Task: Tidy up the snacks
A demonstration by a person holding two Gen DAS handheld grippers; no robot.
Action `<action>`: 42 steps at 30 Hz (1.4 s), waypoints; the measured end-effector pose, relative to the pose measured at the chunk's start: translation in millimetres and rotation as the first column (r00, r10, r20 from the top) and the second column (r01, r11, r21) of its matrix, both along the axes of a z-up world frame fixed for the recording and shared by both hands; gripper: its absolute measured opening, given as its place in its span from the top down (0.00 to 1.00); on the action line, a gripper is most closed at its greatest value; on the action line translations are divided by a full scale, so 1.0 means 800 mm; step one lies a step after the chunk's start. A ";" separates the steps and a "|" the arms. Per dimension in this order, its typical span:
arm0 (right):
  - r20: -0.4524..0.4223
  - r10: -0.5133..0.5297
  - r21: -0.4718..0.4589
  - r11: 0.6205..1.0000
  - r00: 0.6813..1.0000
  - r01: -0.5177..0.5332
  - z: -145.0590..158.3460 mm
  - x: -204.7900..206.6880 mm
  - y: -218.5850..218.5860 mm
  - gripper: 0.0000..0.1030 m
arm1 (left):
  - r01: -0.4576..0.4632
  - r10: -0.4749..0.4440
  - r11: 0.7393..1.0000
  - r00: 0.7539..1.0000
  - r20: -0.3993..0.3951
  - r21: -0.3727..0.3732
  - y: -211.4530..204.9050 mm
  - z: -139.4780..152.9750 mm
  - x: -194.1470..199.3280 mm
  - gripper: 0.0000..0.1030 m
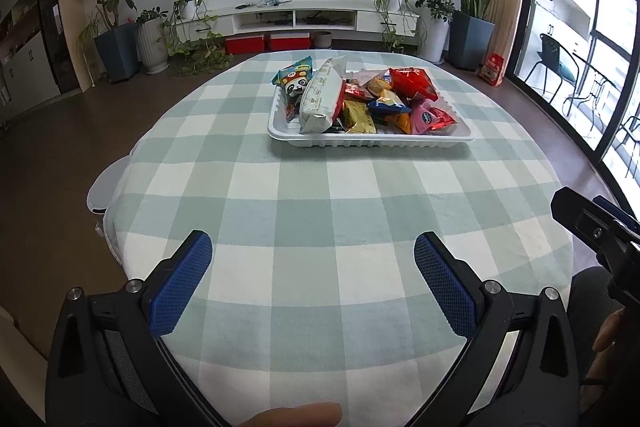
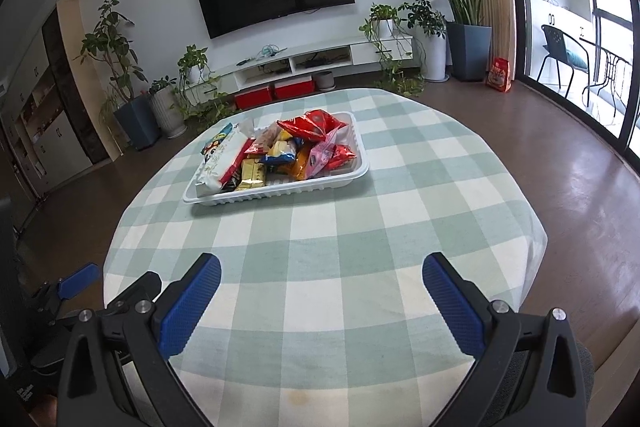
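Observation:
A white plastic tray (image 1: pixel 372 140) stands on the far half of the round table and also shows in the right wrist view (image 2: pixel 280 190). It holds several snack packets: a long white pack (image 1: pixel 320 99), a panda pack (image 1: pixel 295 83), a red bag (image 1: pixel 412 83), gold bars (image 1: pixel 358 117) and a pink pack (image 1: pixel 424 115). My left gripper (image 1: pixel 313 251) is open and empty above the near table edge. My right gripper (image 2: pixel 322 271) is open and empty, also near the front edge, well short of the tray.
The table wears a green and white check cloth (image 1: pixel 320 211). A white stool (image 1: pixel 102 187) stands at its left. Potted plants (image 2: pixel 132 99), a TV unit (image 2: pixel 312 61) and red boxes (image 2: pixel 276 93) line the far wall. Glass doors (image 2: pixel 600 47) are at right.

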State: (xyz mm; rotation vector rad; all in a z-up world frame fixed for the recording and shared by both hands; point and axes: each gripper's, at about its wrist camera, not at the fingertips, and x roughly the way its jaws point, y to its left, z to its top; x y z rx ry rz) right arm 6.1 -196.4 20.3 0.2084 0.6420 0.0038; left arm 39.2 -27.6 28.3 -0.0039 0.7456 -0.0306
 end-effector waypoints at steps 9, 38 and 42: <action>0.008 0.001 -0.007 1.000 1.000 0.000 0.003 -0.001 0.002 0.00 | 0.000 0.000 1.000 1.000 0.001 0.001 0.000 0.000 0.000 0.00; -0.003 0.003 -0.013 1.000 1.000 -0.003 0.001 -0.001 0.002 0.00 | 0.012 -0.012 1.000 1.000 -0.005 -0.004 -0.003 0.001 0.001 0.00; -0.003 0.002 -0.014 1.000 1.000 -0.002 0.001 -0.002 0.003 0.00 | 0.012 -0.013 1.000 1.000 -0.006 -0.006 -0.003 0.001 0.001 0.00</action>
